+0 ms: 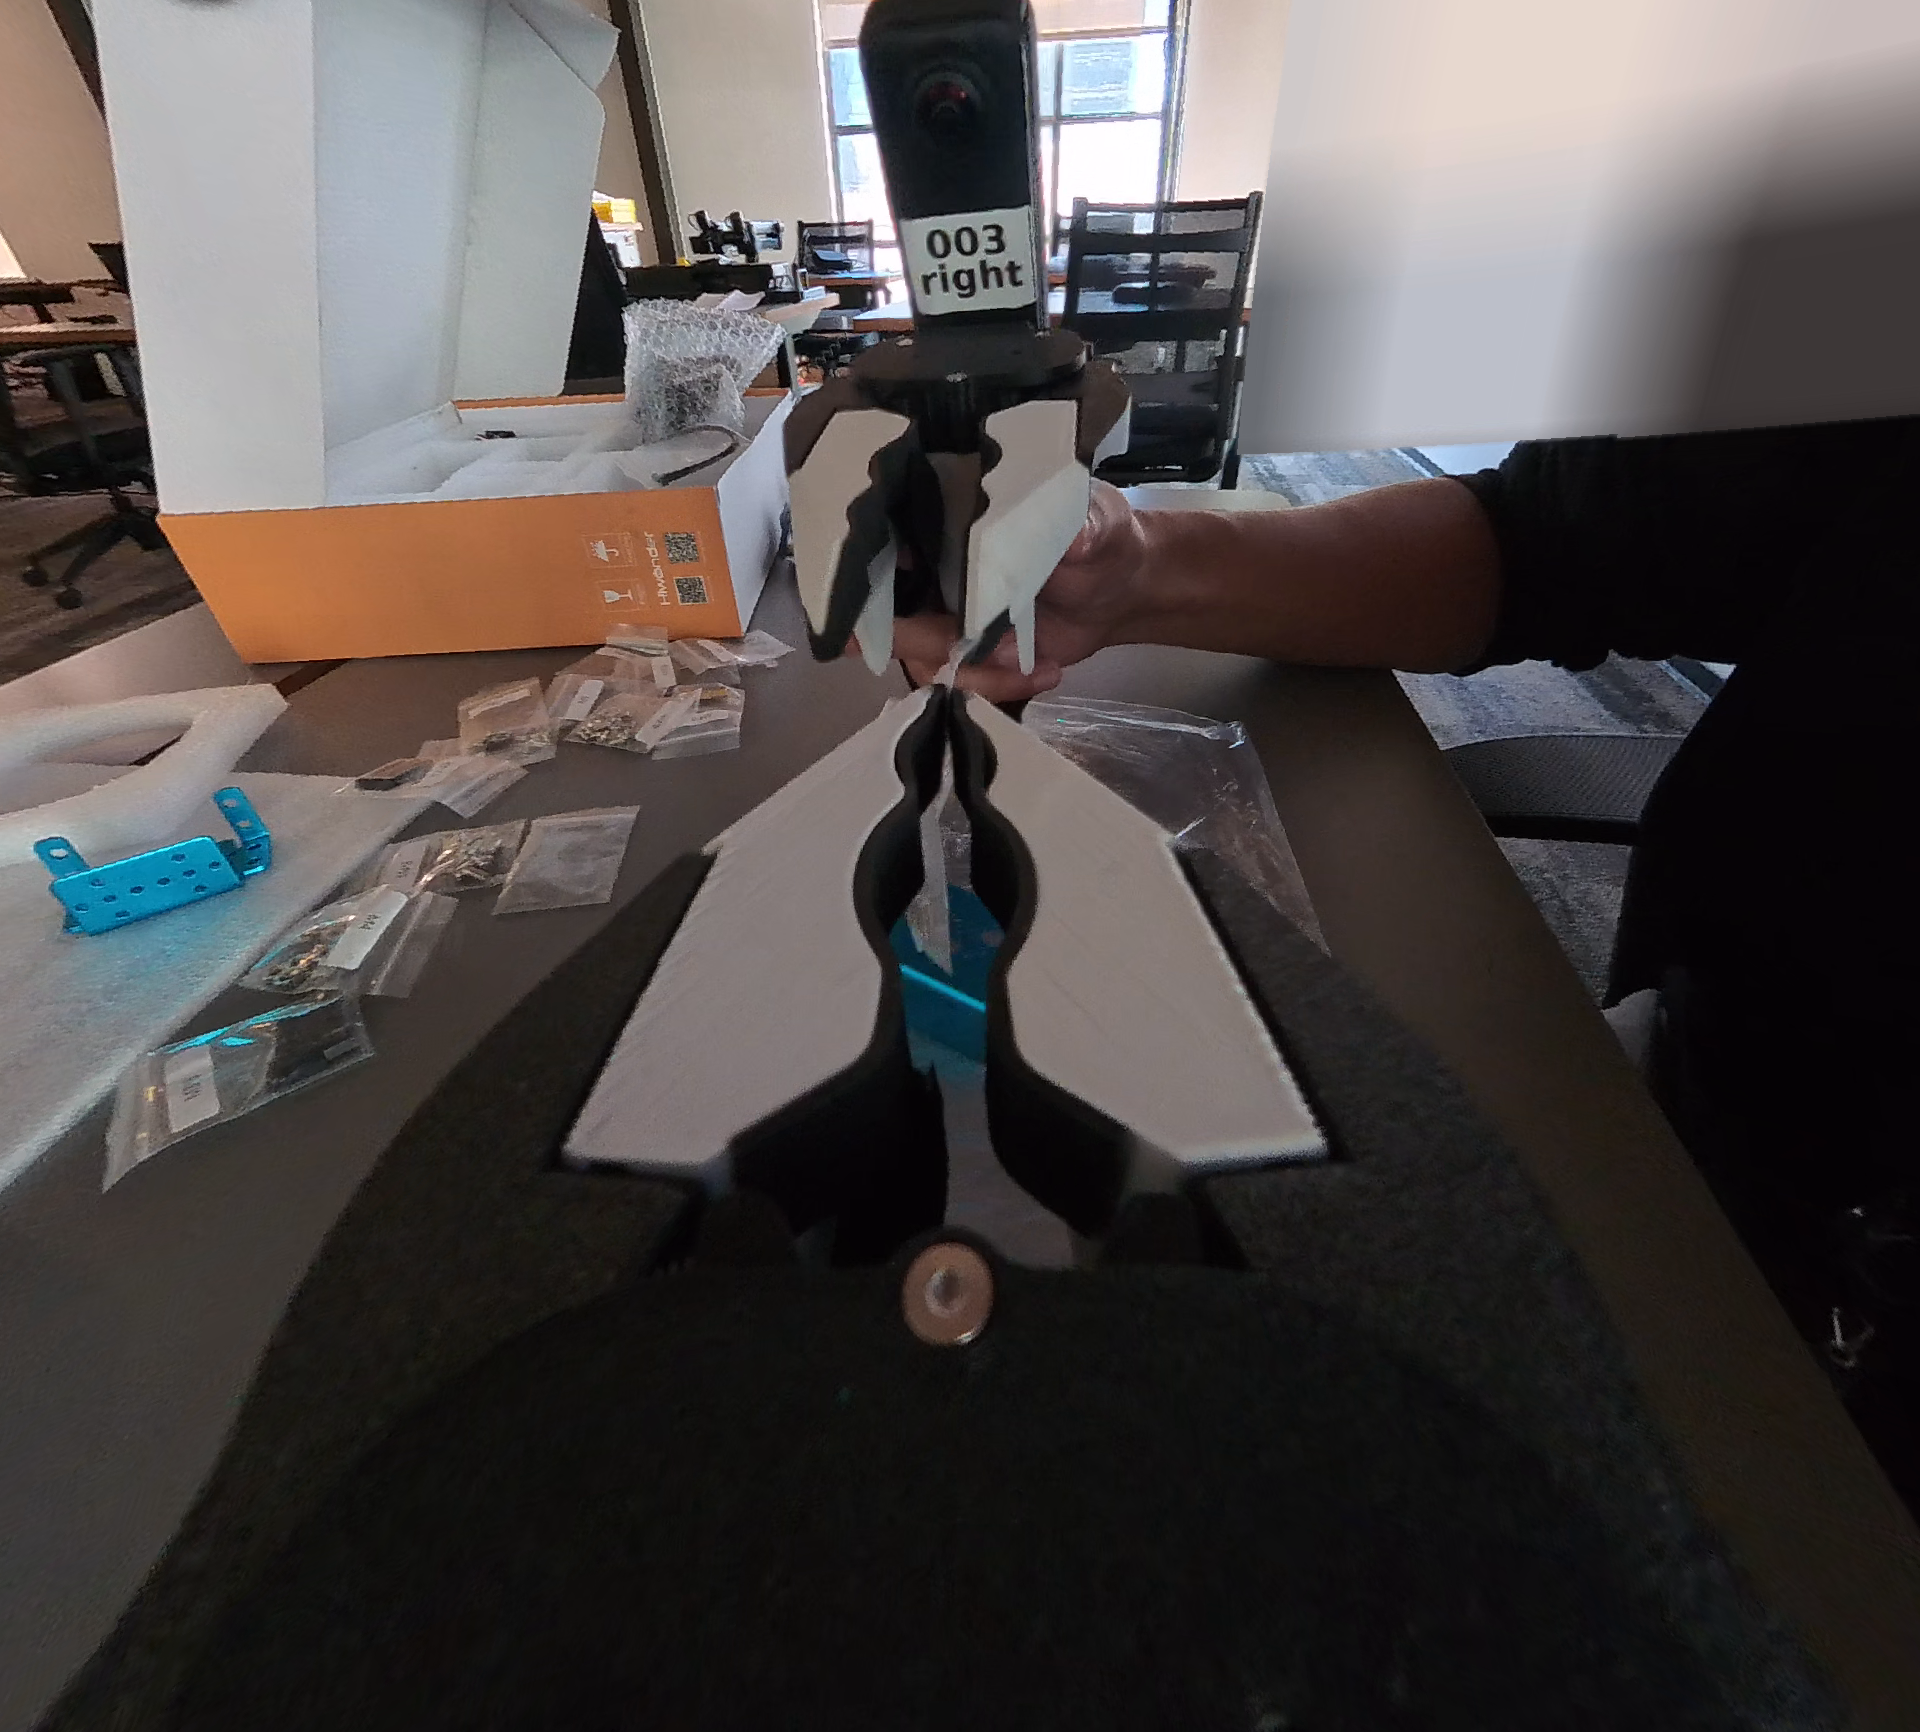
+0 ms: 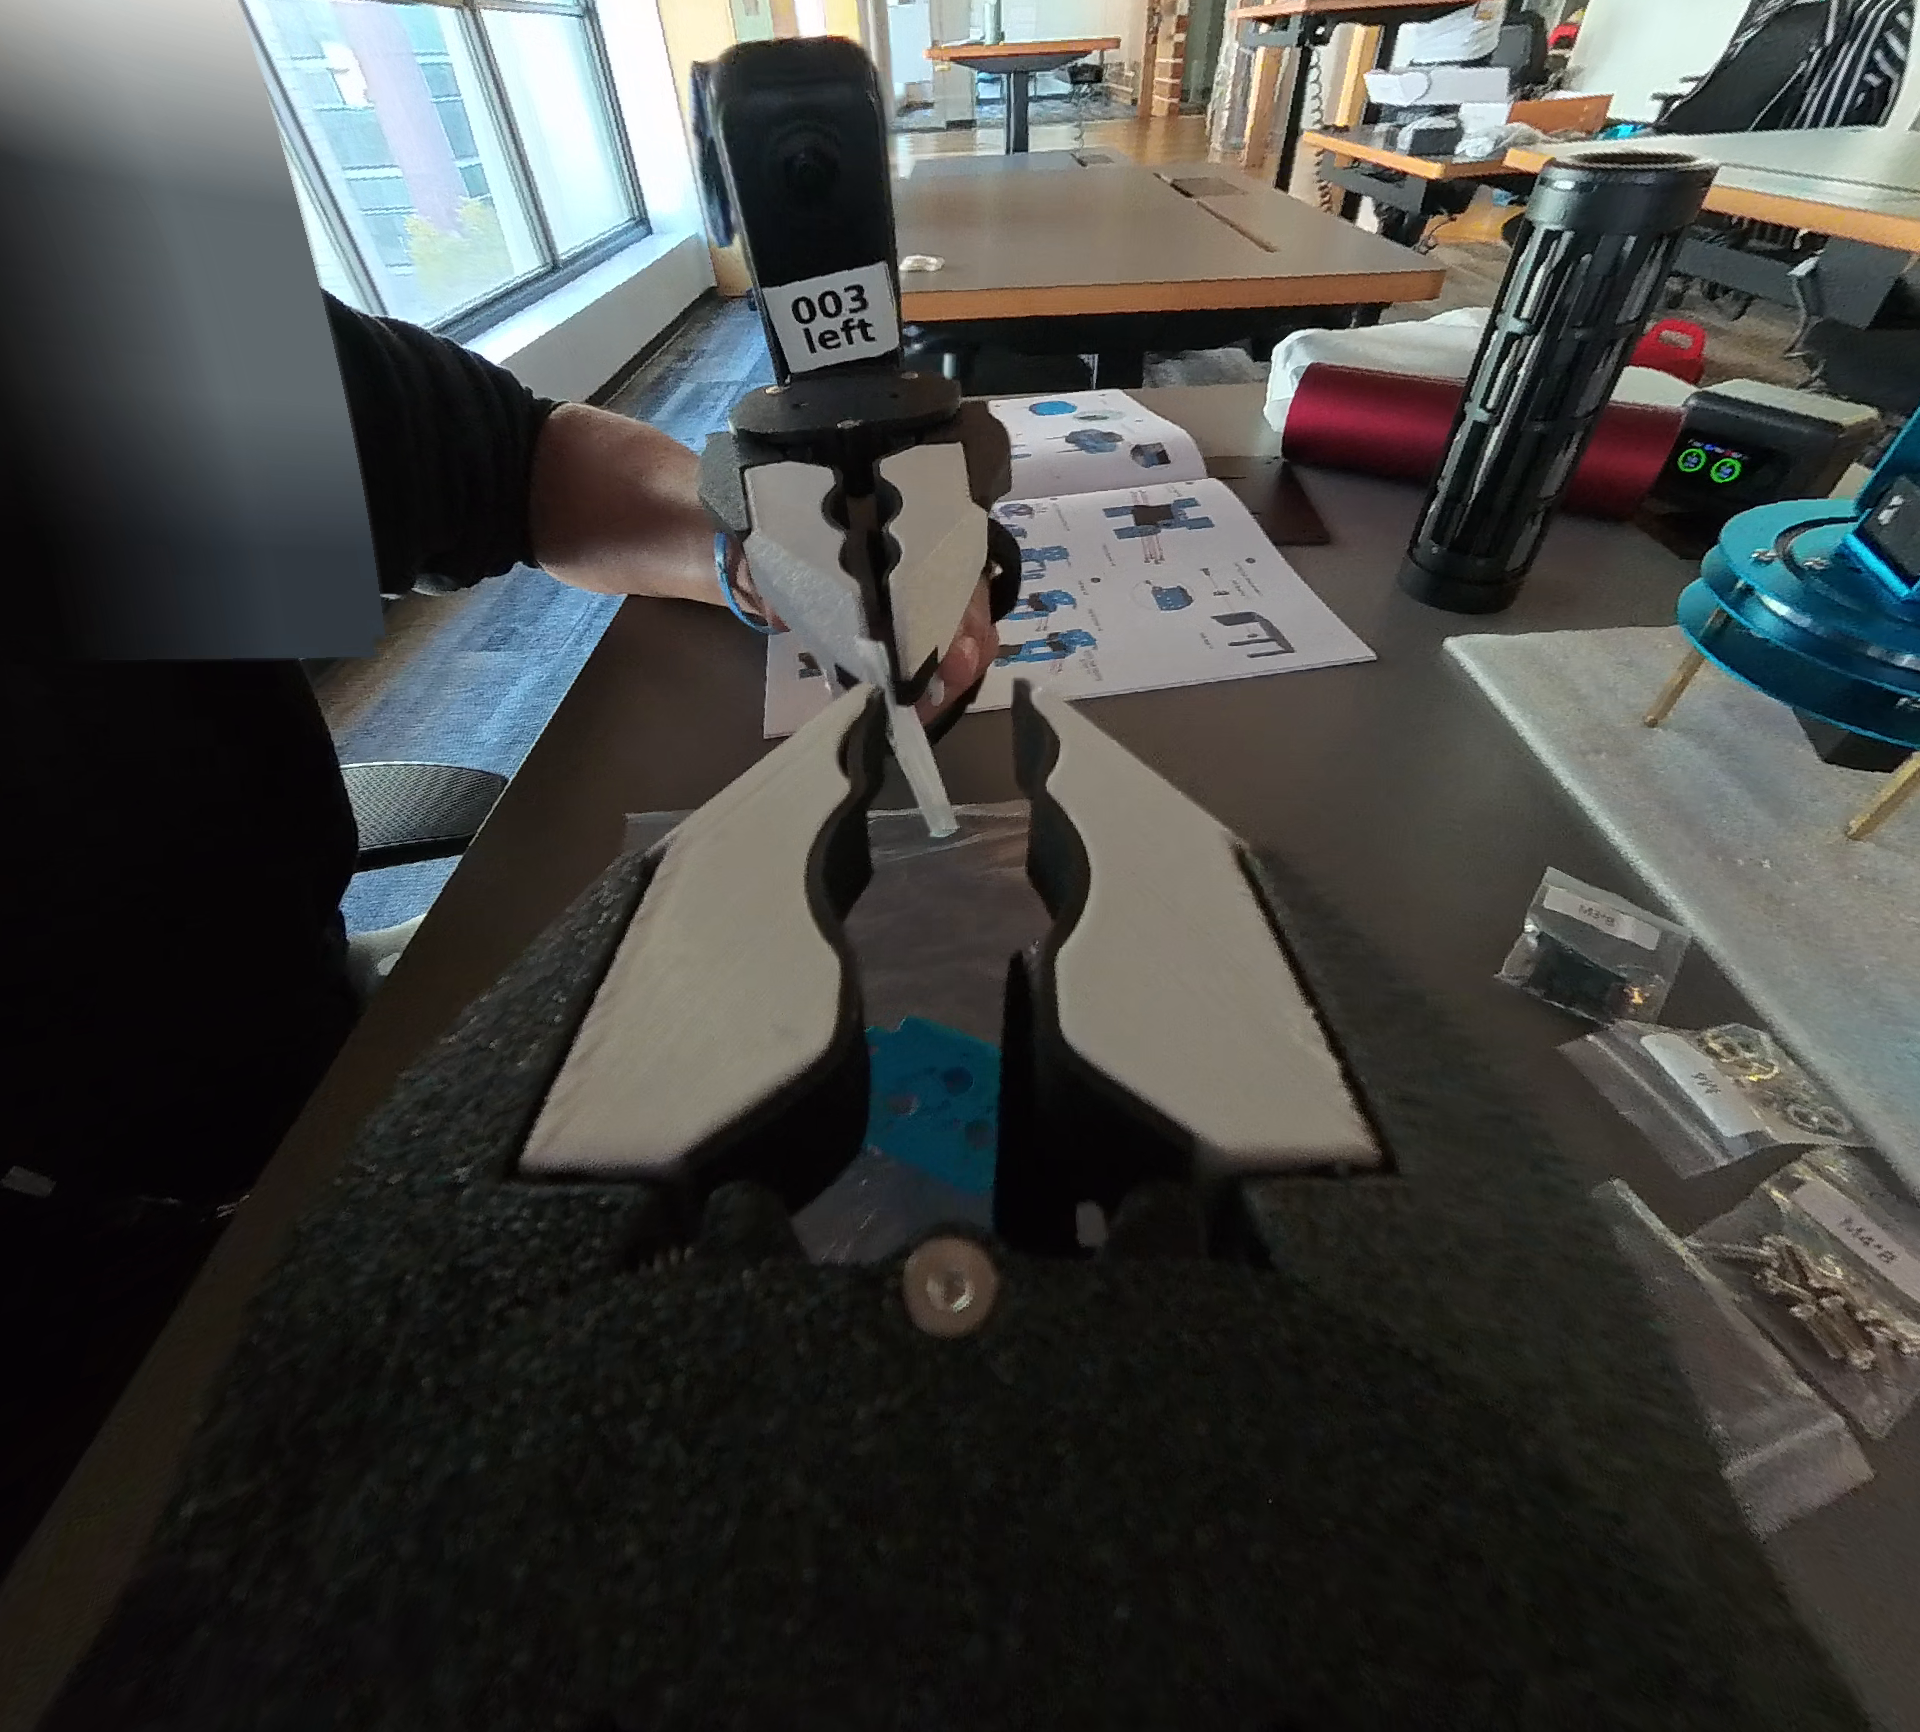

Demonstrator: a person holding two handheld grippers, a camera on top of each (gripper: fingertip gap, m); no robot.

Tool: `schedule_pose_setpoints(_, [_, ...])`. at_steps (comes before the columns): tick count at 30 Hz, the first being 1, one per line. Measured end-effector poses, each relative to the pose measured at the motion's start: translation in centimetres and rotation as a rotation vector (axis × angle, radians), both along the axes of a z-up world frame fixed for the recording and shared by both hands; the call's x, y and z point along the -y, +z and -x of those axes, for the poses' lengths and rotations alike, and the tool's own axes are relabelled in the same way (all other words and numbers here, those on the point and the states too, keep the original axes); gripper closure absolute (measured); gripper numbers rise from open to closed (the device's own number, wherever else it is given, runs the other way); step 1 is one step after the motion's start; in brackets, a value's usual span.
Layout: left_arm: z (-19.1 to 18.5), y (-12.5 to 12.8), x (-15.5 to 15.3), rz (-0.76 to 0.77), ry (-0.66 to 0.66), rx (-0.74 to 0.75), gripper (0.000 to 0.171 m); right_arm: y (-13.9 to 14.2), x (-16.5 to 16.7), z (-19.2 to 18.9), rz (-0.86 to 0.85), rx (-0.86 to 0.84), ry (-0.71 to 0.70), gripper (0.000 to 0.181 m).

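My left gripper (image 1: 940, 695) is shut on the top edge of a clear plastic bag (image 1: 1143, 768), pinching a thin strip of it between the fingertips. The bag hangs down to the dark table and holds a blue metal part (image 1: 940, 965). My right gripper (image 2: 940, 695) faces it, open and empty, with its jaws on either side of the bag's strip (image 2: 920, 789). The blue part (image 2: 925, 1100) shows between its fingers. The right gripper (image 1: 951, 654) shows tip to tip with the left one in the left wrist view. The left gripper (image 2: 894, 685) shows the same way in the right wrist view.
An open orange and white box (image 1: 468, 570), small bags of screws (image 1: 603, 716), a blue bracket (image 1: 156, 872) and white foam lie on one side. An open instruction booklet (image 2: 1143, 581), a black cylinder (image 2: 1538, 394), a red cylinder (image 2: 1382, 425) and a blue robot base (image 2: 1808, 602) stand on the other. Both grippers' tips are close together, under 4 cm apart. From either gripper's tips it is about 30 cm to the blue bracket (image 1: 156, 872).
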State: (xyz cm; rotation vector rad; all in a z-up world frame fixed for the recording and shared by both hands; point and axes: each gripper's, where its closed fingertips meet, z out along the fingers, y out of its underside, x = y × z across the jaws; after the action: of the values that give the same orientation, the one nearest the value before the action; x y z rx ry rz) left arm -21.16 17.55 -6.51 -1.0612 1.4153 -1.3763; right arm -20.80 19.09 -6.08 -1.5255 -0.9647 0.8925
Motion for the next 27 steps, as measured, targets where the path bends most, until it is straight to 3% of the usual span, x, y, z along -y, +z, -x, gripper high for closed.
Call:
schedule_pose_setpoints(18, [0.1,-1.4,1.1,-0.221,-0.021,-0.031,0.171,-1.4,1.8,0.7,0.059,0.050,0.133,0.181])
schedule_pose_setpoints(27, [0.0,-2.0,1.1,-0.256,-0.017,-0.054,0.171,-2.2,2.5,0.8,0.121,0.086,0.188,0.175])
